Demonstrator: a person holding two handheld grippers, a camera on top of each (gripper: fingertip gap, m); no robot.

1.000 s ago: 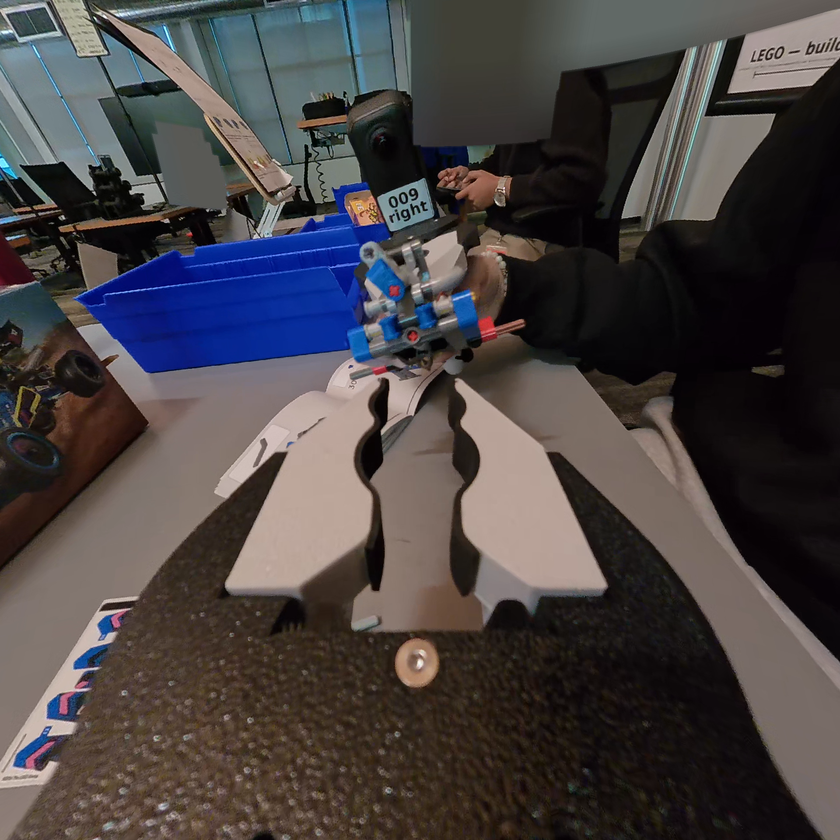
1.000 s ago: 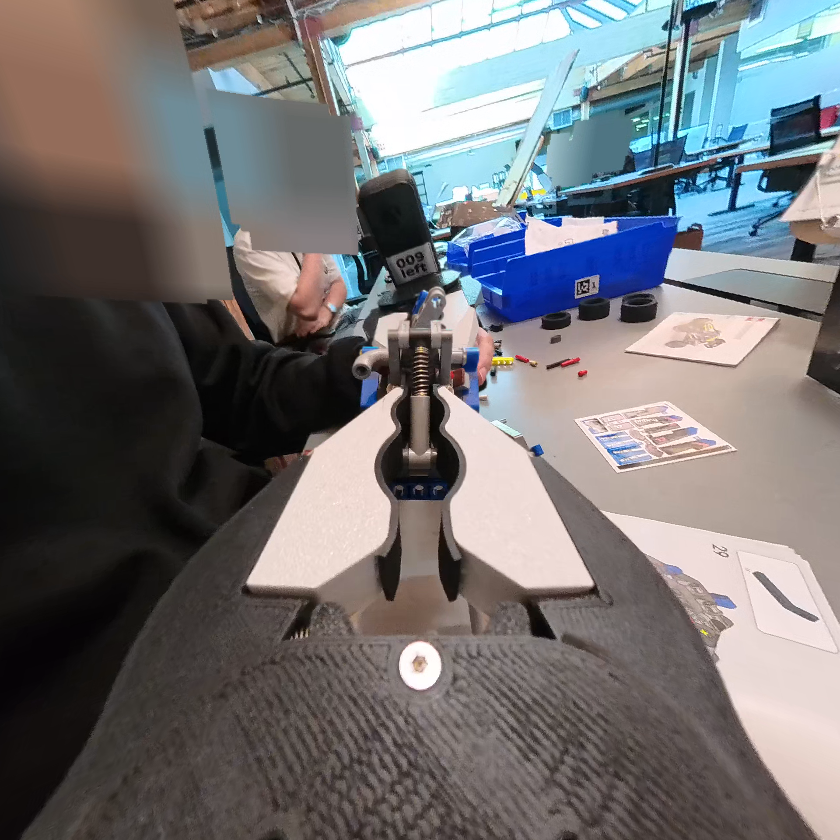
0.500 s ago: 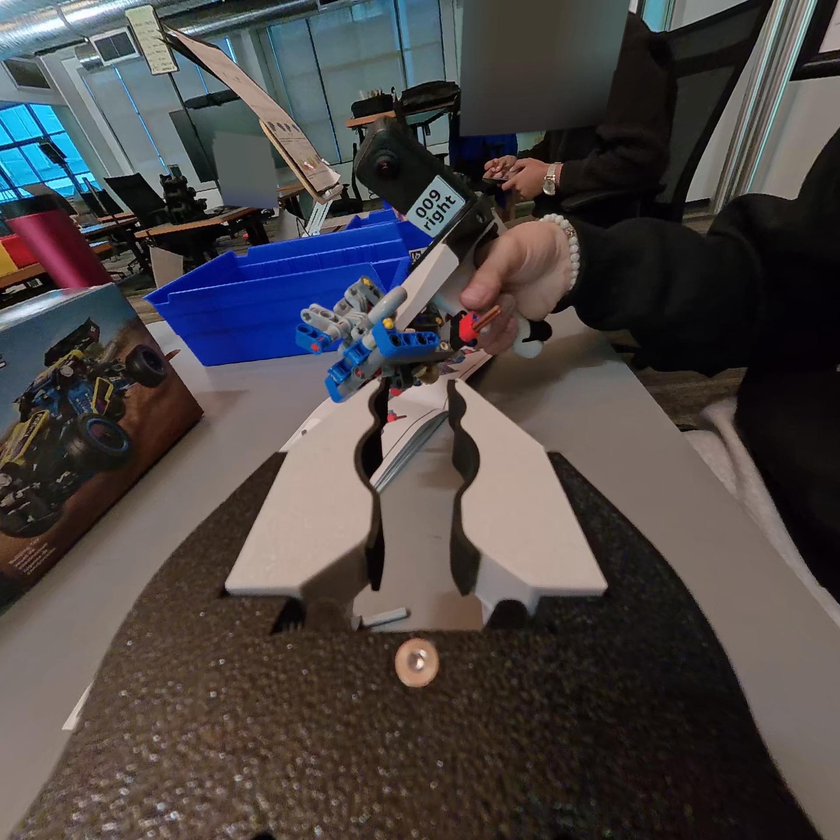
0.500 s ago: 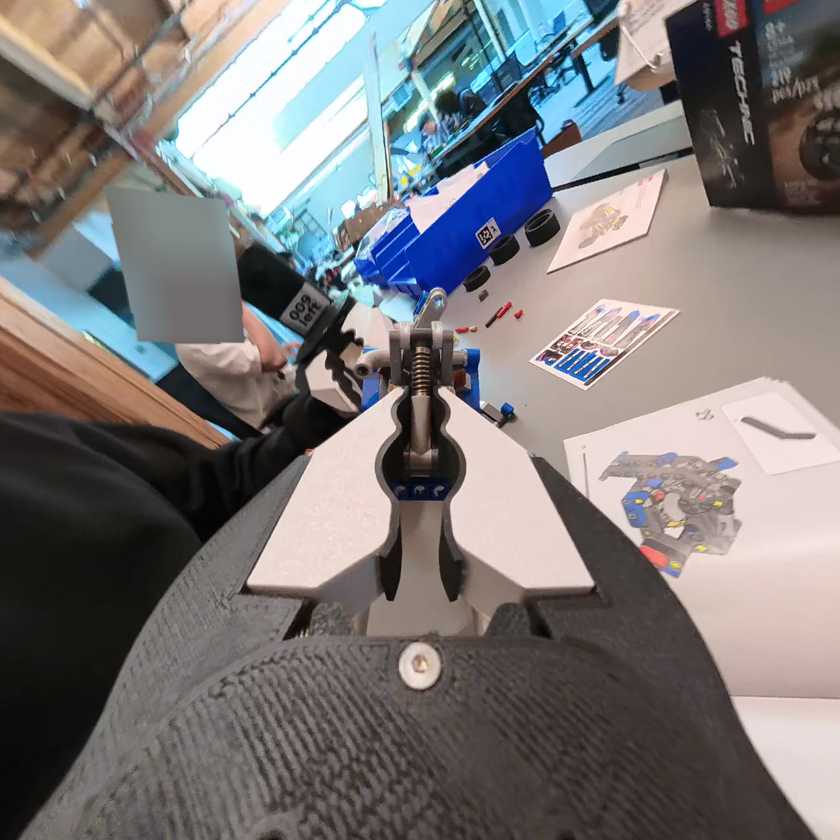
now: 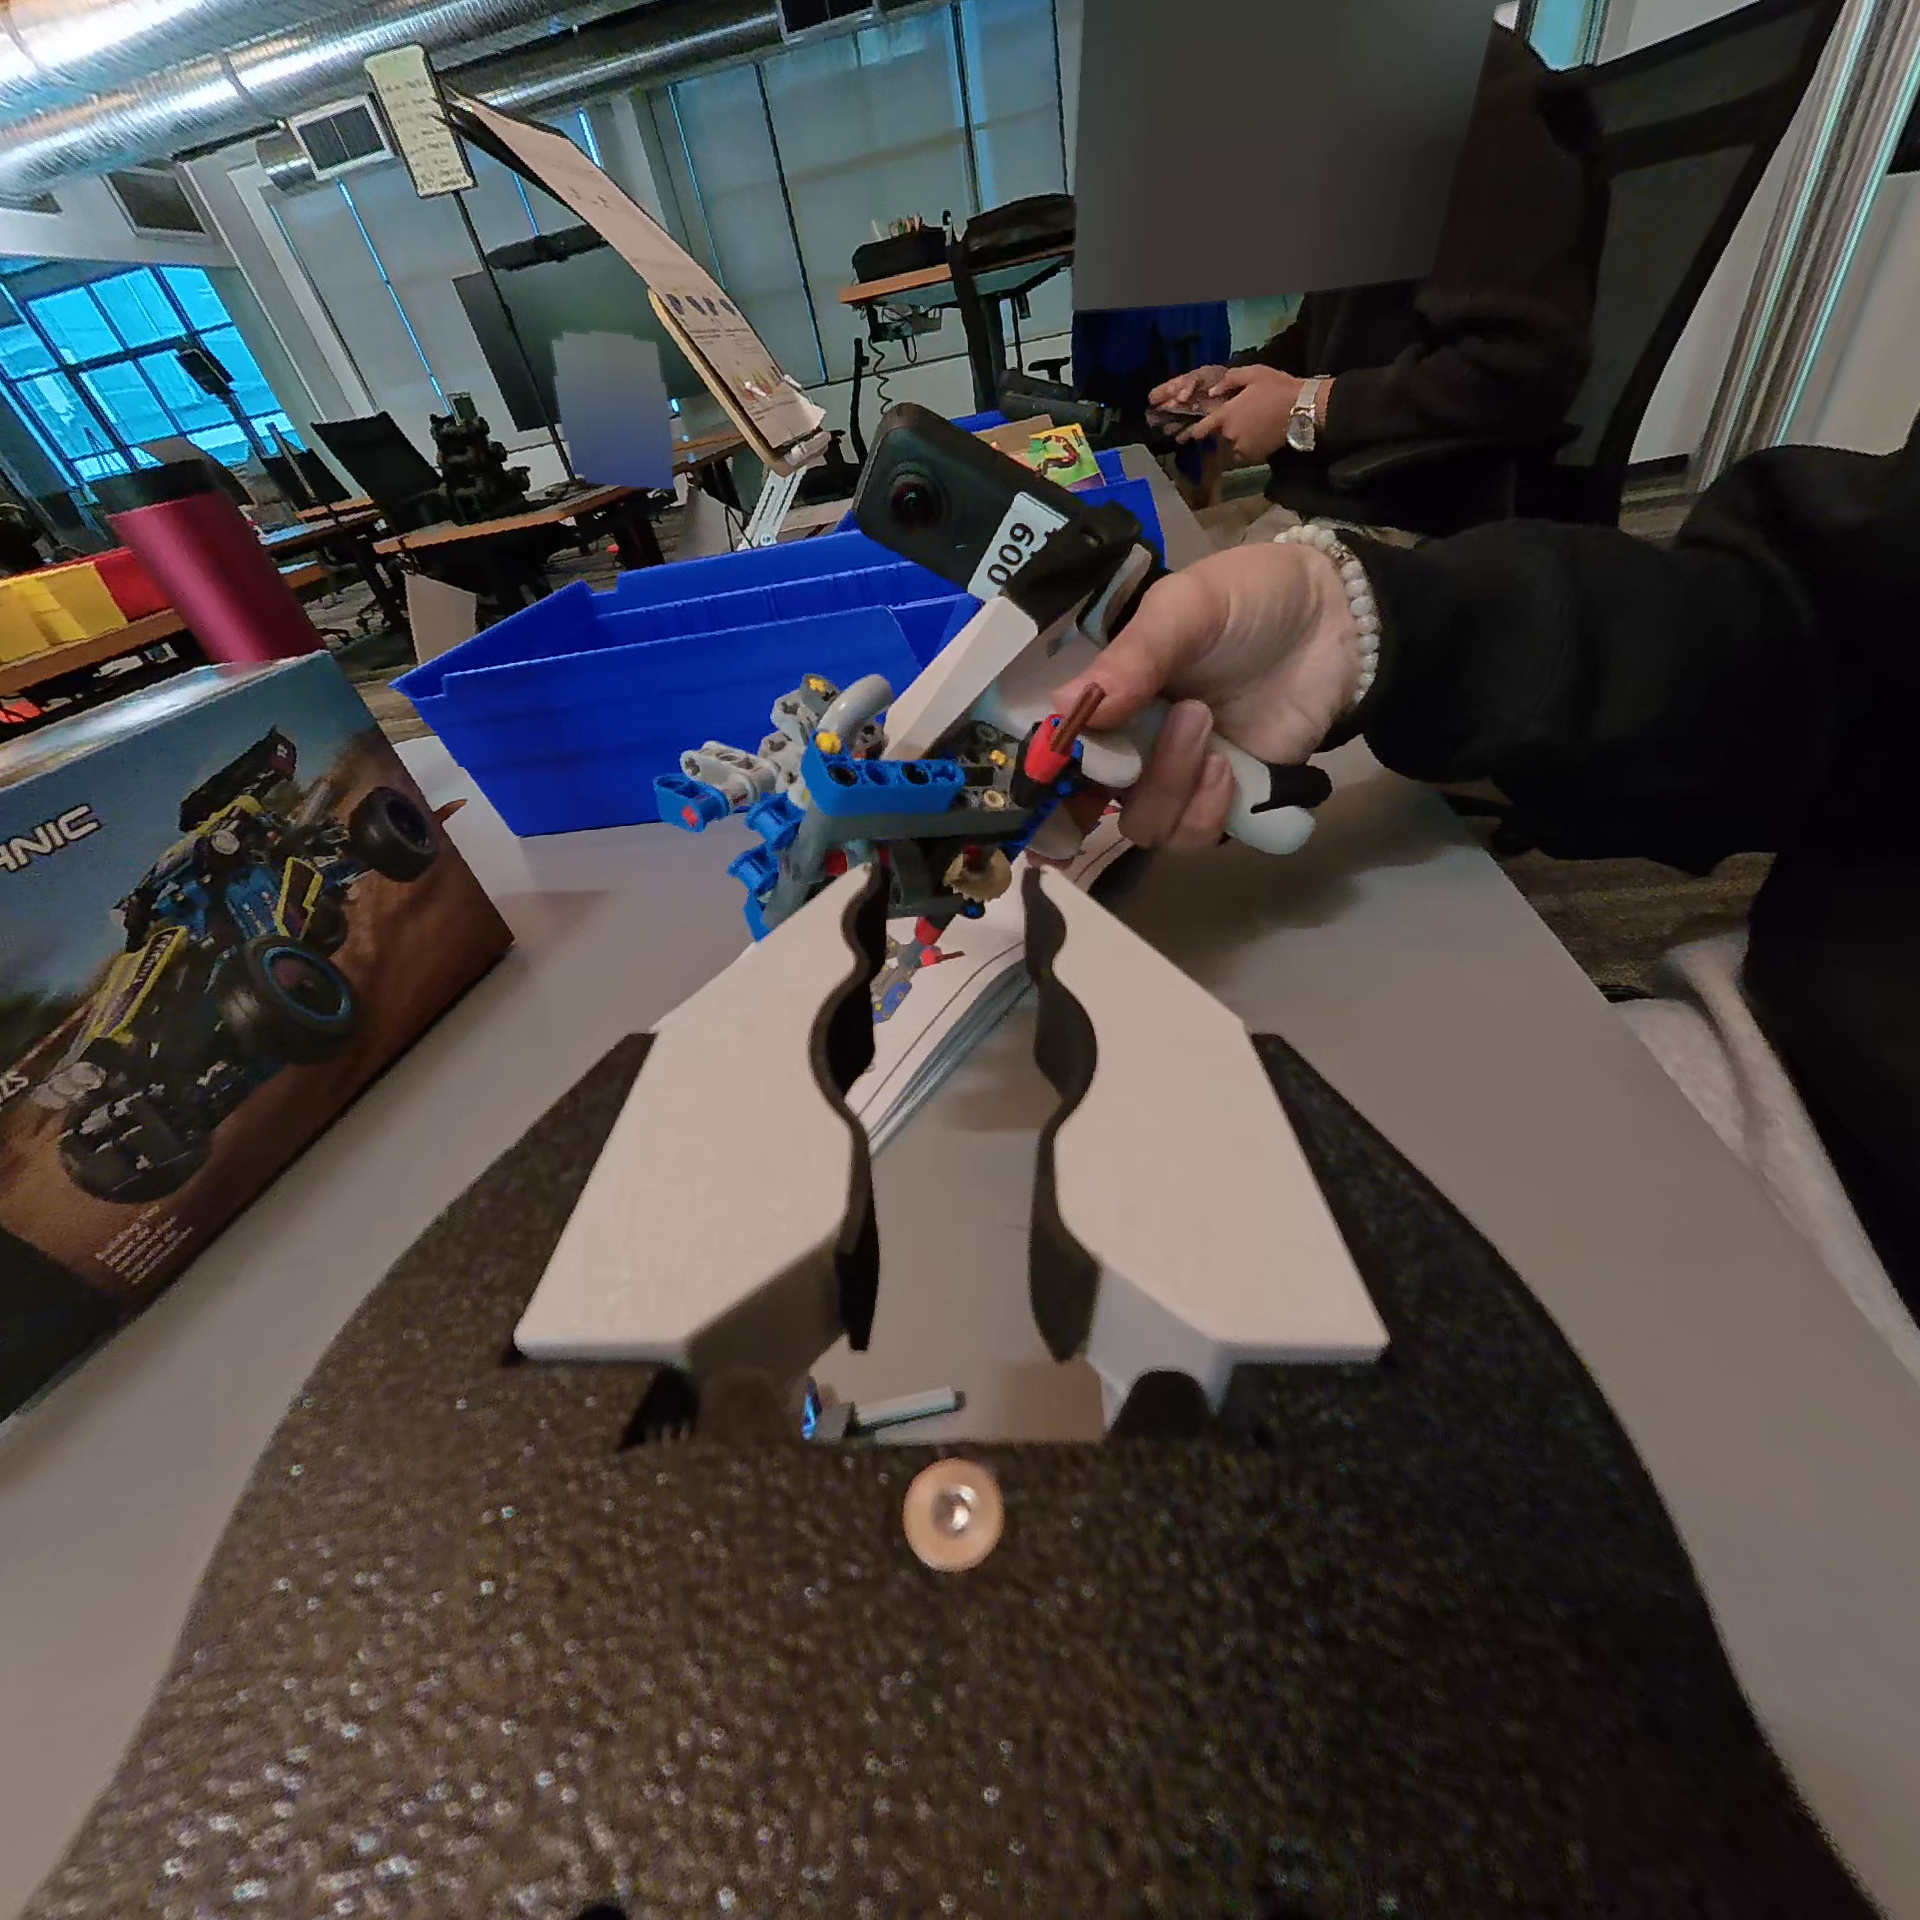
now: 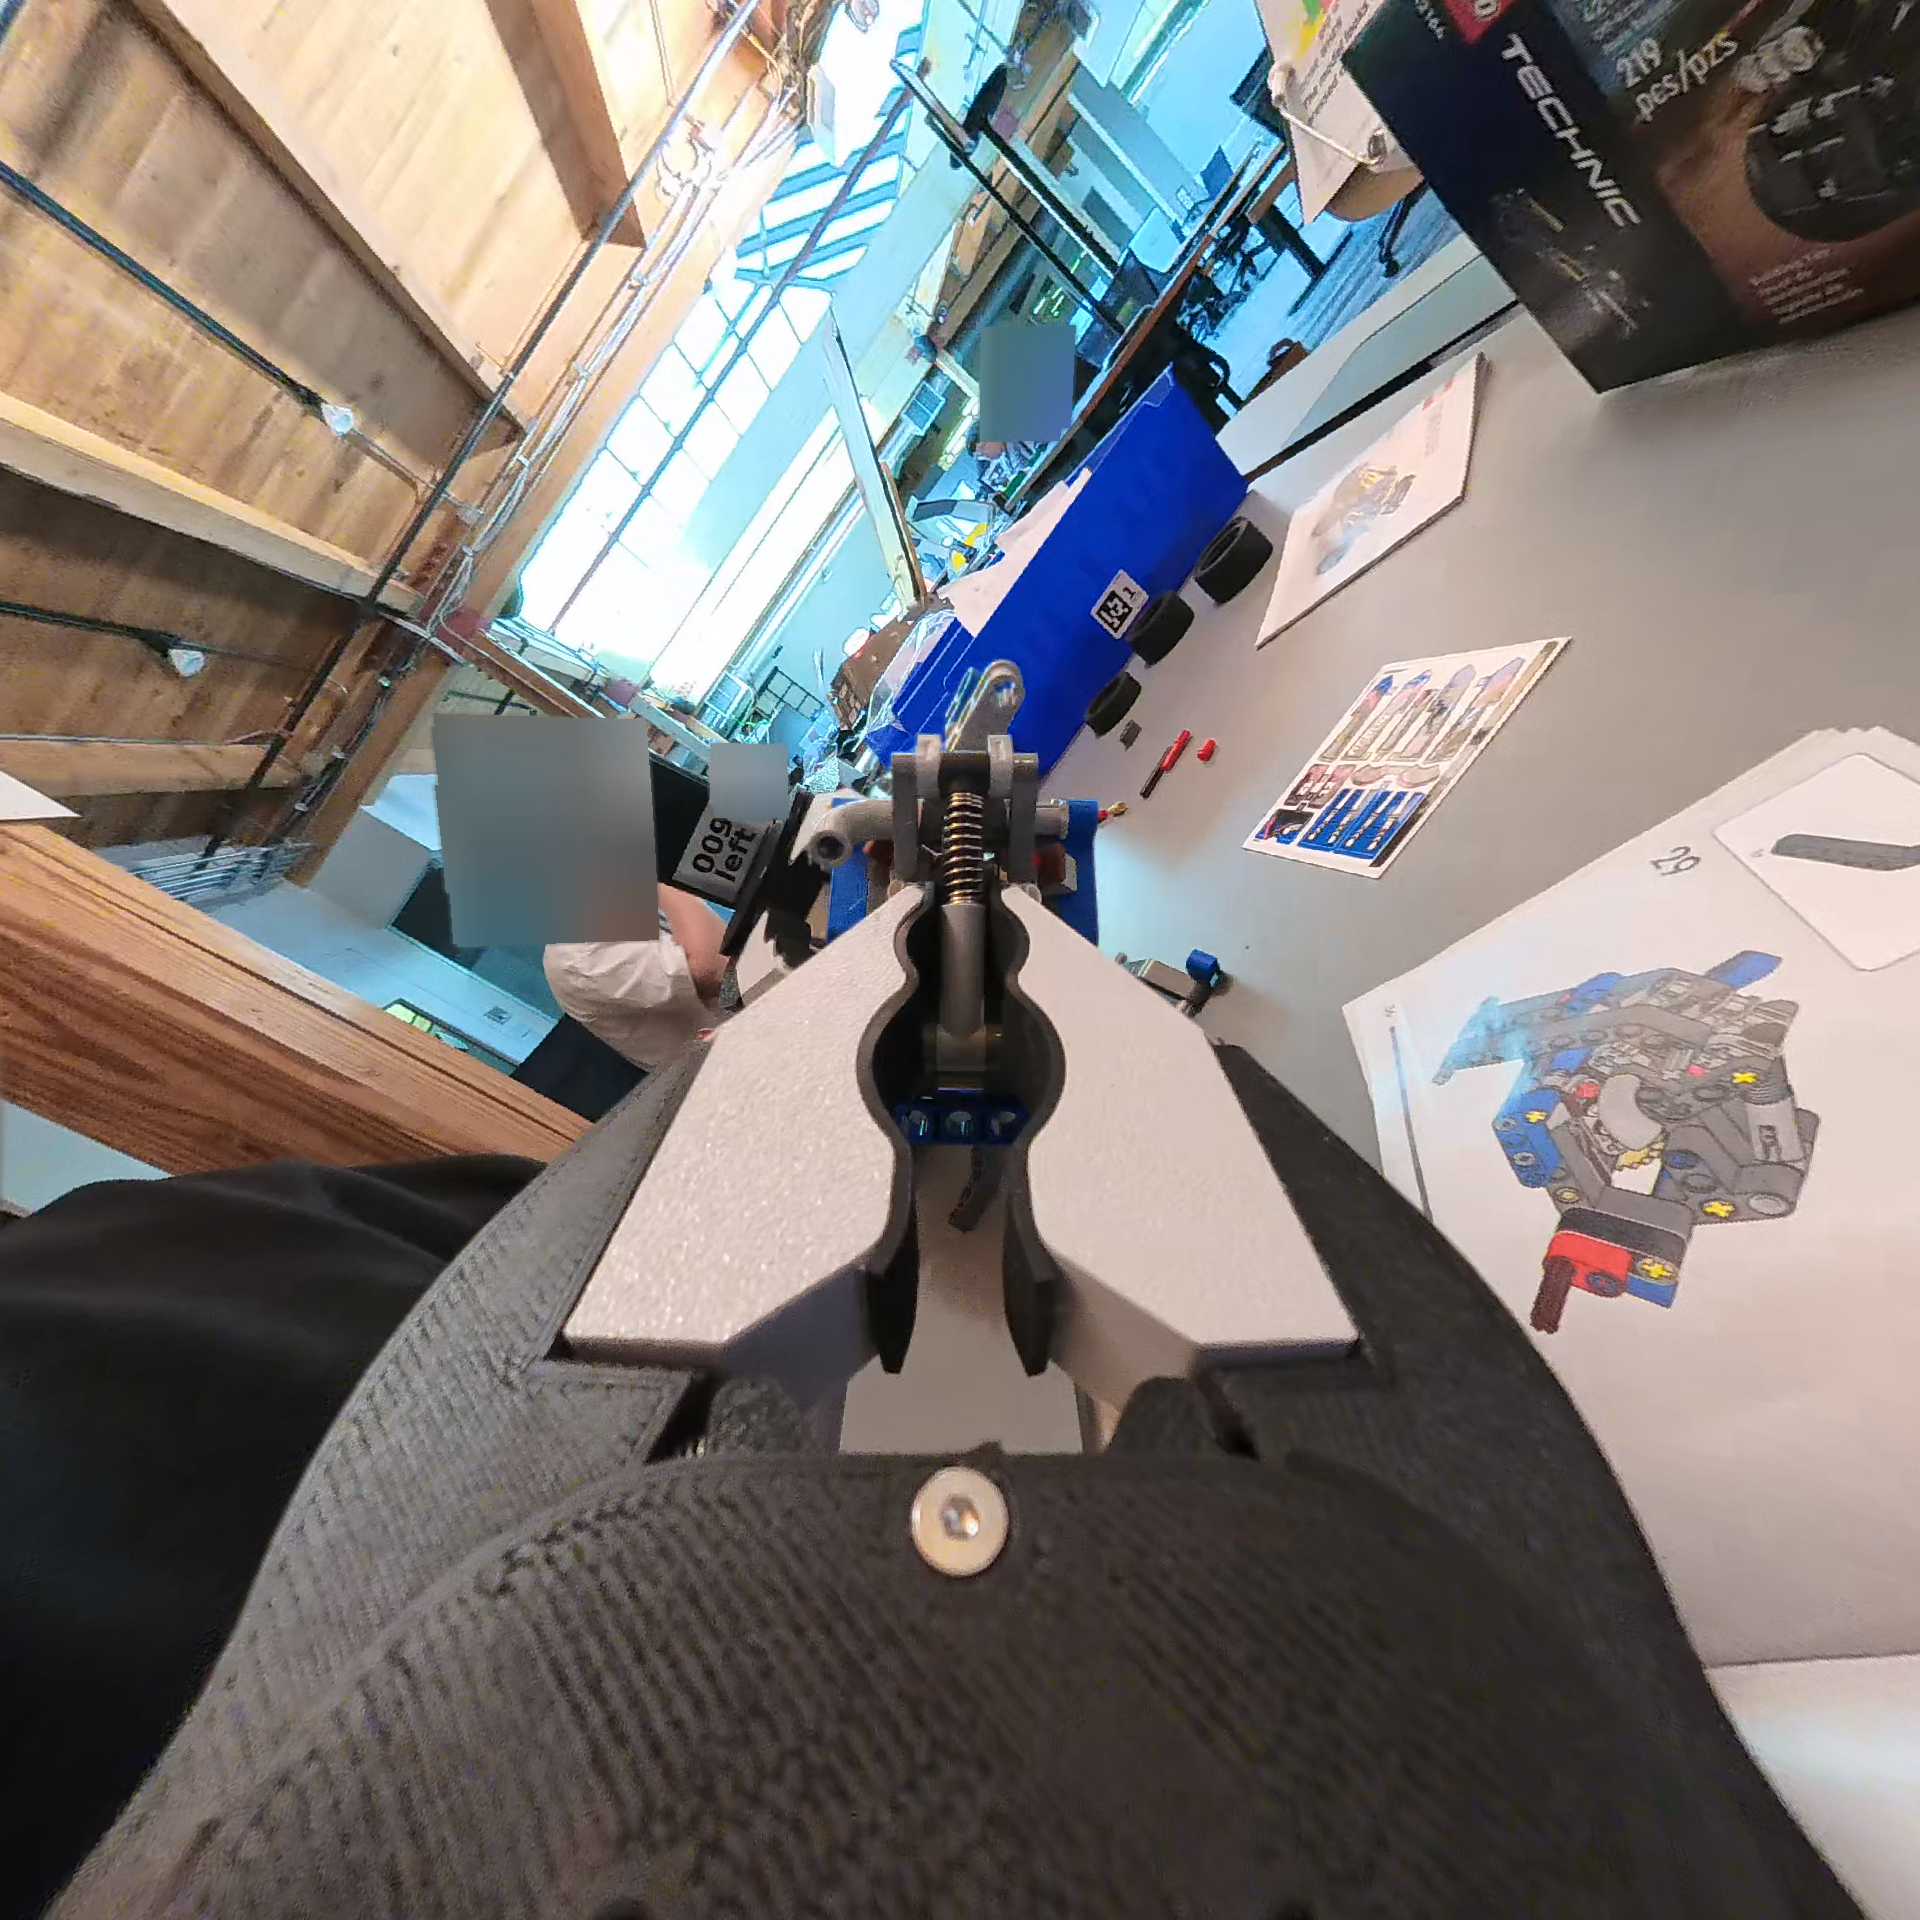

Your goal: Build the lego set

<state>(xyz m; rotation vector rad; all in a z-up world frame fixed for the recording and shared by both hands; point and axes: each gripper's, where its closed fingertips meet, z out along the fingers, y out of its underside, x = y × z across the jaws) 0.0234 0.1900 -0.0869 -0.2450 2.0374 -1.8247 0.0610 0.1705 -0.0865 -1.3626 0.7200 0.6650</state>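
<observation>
Right gripper (image 6: 961,914) jaws pinching blue-grey Lego chassis (image 6: 961,831), held above open instruction booklet (image 6: 1558,1195) on grey table (image 6: 1662,499). Left gripper (image 5: 951,914) jaws spread, empty, just below chassis.

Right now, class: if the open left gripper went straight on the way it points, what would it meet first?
Most likely the lego assembly held in the right gripper, which sits just beyond the left gripper fingertips. Depth is unclear; its lower parts look level with the tips. The open instruction booklet lies below that line.
</observation>
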